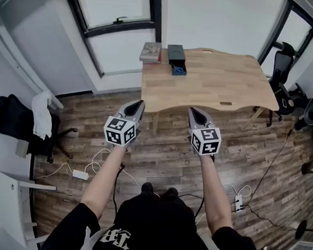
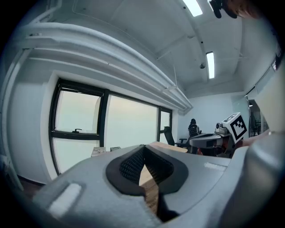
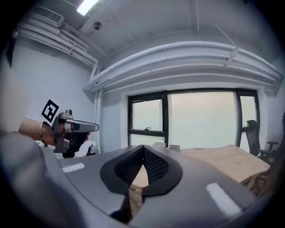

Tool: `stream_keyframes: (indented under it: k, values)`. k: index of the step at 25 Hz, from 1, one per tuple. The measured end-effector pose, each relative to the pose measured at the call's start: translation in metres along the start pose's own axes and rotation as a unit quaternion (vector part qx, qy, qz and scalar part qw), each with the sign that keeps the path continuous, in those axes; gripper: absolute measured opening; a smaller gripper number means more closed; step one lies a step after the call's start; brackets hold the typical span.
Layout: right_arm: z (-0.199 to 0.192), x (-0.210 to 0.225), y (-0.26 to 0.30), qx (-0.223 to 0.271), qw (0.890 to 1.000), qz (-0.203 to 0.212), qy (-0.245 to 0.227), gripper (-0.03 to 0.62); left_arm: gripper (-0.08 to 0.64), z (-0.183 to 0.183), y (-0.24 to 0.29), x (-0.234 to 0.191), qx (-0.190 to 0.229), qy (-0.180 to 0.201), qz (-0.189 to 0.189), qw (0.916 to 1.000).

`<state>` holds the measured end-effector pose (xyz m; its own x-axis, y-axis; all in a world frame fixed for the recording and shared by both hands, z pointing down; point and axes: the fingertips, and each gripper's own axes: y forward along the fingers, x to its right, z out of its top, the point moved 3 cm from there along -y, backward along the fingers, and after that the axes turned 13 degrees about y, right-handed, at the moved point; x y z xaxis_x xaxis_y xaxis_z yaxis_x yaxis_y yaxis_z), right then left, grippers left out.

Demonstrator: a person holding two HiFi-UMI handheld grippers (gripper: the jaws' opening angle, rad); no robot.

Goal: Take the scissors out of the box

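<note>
The scissors lie in the near end of a dark, narrow open box, and only their blue handles can be made out. The box stands at the far left corner of the wooden table, just beside a small stack of books. Both tools are well short of it, held out over the wood-plank floor on the near side of the table. The left gripper has its jaws together on nothing, and the right gripper is likewise closed and empty; both point roughly level toward the table and windows. The step in hand looks like the approach. It probably goes best by stepping up to the table's left end, parting the jaws of one gripper before it gets over the box, and coming down on the blue handles from above. The other gripper could steady the box so that it does not slide or lift with the scissors
</note>
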<state>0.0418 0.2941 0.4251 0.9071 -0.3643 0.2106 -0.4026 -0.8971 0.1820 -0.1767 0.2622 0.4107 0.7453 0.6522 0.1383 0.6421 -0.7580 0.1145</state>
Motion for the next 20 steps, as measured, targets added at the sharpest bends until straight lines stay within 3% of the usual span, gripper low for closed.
stream_keyframes:
  k: [20]
  values:
    - [0.0, -0.001, 0.027, -0.002, 1.0, -0.029, 0.004, 0.005, -0.003, -0.007, 0.021, -0.028, 0.007, -0.003, -0.03, 0.9995]
